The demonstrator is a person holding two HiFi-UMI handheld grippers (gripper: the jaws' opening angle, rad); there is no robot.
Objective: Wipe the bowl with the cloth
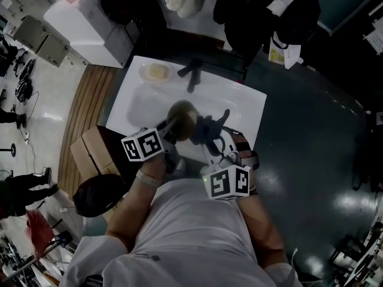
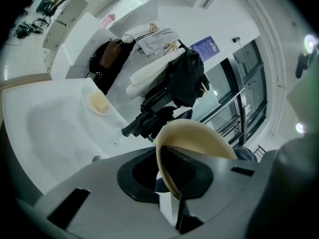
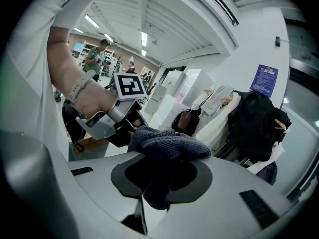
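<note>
A tan bowl (image 1: 182, 119) is held on edge over the white sink basin (image 1: 140, 109), with my left gripper (image 1: 169, 133) shut on its rim. In the left gripper view the bowl (image 2: 199, 141) stands right at the jaws, its hollow side facing right. A dark blue cloth (image 1: 209, 126) hangs bunched beside the bowl's right side, and my right gripper (image 1: 210, 143) is shut on it. The right gripper view has the cloth (image 3: 167, 146) bulging over the jaws, with the left gripper (image 3: 107, 118) close behind it.
A black faucet (image 1: 192, 73) stands at the sink's far rim, and a soap dish with soap (image 1: 156, 72) sits at the far left corner. Bags and clothing (image 1: 251, 11) are piled behind the sink. A cardboard box (image 1: 93, 151) lies on the floor at the left.
</note>
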